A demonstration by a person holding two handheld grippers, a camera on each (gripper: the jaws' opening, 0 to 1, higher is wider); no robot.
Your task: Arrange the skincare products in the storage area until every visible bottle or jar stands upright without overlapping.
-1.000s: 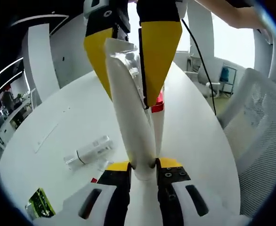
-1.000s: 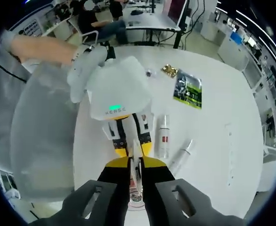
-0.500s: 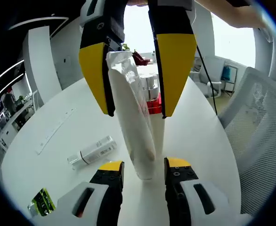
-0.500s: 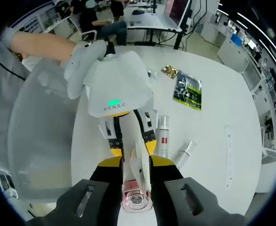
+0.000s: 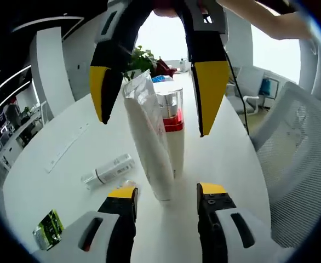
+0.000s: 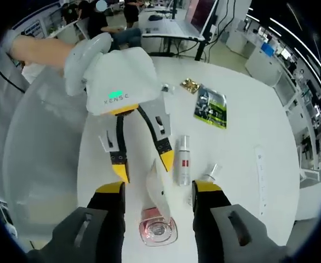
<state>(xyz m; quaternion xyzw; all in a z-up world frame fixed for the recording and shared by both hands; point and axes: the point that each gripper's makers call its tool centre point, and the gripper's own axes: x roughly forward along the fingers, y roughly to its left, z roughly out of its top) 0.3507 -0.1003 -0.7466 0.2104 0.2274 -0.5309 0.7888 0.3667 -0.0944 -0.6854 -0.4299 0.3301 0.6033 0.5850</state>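
A white tube (image 5: 149,137) stands upright on its cap on the white table (image 5: 231,159), free of both grippers. Just behind it stands a white bottle (image 5: 174,139) with a red band and a clear cap. My left gripper (image 5: 166,192) is open, its jaws either side of the tube's foot without touching. My right gripper (image 5: 153,126) reaches in from above, open wide around the tube's top. From above, the tube (image 6: 156,189) and the clear cap (image 6: 158,231) sit between my open right gripper (image 6: 158,187) and the left gripper (image 6: 144,172).
A white bottle (image 5: 108,170) with a red label (image 6: 183,160) lies on its side, a small clear bottle (image 6: 207,175) beside it. A green sachet (image 6: 211,104), a gold wrapper (image 6: 190,84) and a thin strip (image 6: 261,175) lie farther off. A mesh chair (image 5: 297,153) stands at the table's edge.
Both grippers were shut on the tube a second ago. Both have opened, let it go and drawn back a little; the tube stays standing on its cap.
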